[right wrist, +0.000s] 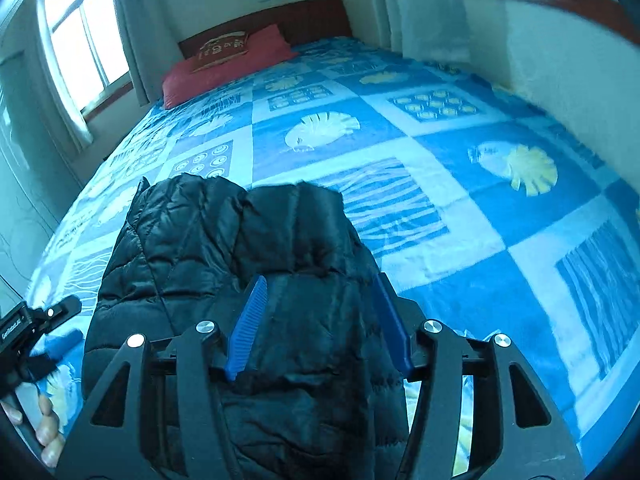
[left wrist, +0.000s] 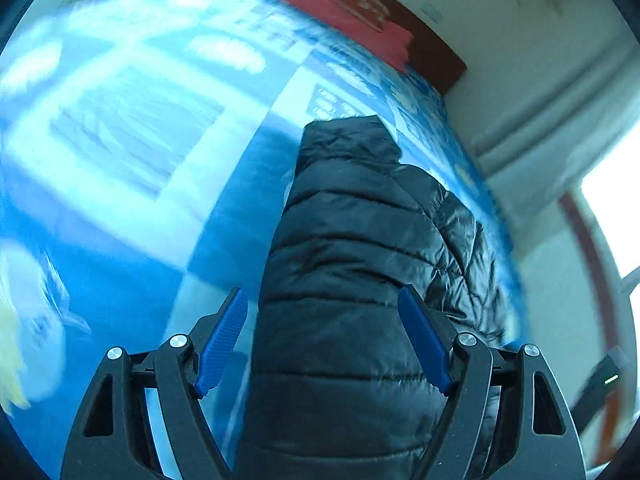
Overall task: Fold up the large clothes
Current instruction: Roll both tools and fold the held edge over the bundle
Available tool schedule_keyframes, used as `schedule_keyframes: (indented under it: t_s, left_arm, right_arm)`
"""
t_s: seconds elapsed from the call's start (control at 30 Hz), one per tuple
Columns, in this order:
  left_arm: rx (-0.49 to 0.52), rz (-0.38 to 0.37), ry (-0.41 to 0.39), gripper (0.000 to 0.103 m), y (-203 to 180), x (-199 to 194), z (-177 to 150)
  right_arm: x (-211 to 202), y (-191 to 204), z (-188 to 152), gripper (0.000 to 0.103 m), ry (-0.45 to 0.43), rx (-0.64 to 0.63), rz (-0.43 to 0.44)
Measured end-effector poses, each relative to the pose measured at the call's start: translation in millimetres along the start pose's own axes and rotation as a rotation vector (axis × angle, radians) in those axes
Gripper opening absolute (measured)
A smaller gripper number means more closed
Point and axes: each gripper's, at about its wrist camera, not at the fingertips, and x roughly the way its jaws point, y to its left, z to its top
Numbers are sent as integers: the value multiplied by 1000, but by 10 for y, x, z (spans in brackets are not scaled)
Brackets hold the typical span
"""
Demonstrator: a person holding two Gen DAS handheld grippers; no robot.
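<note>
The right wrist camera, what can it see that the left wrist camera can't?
Only the right wrist view shows the left gripper off at the side with the person's fingers under it, a big window, and the bedspread's peacock sharp and clear.

Only the left wrist view shows a bright doorway or window on its far right; its bedspread is blurred.

Both show the black puffer jacket lying on the blue bedspread, the red pillow by the headboard, and open blue jaws over the jacket, not pinching it.

A blue patterned bedspread (right wrist: 440, 216) is spread ahead of the gripper; farther ahead, a red pillow (right wrist: 228, 64) is propped against a wooden headboard (right wrist: 316, 16).
</note>
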Motion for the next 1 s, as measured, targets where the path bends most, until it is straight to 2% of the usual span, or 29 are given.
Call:
schedule_keyframes:
  t_s: [0.07,0.13,0.23,0.4,0.5,0.6,0.67,0.73,0.83,1.0]
  left_arm:
    - [-110,-50,38,77,192,79,-63]
    - [-186,-76,72,77,288,165,-119]
    - [-285,-159,108,79,425,290,-206]
    - [-322,-216,122,84,454,416,-215]
    - [-310,-243,112,85,408,452,-216]
    - [-315,-261,118,86,378,515,-214]
    - [-314,-266,124,85,377,535,-210]
    - [-308,-266,125,84,376,526,-220]
    - [-298,-262,127,79,364,509,-219]
    - [-273,-264,125,75,356,477,-206]
  right_arm:
    - [71,-103,-23,57,25,61,33]
    - [156,-216,-60,67,50,126,69]
    - [306,-400,-113,80,90,218,130]
    - [627,-687,-264,92,169,400,328]
    - [696,-648,-286,93,180,392,410]
    - [709,-580,-287,93,184,369,399]
    - [718,-568,-286,86,184,371,397]
    - [722,-555,-297,71,184,379,418]
    - [717,-538,-333,56,185,395,459]
    - [590,-456,-335,42,142,363,469]
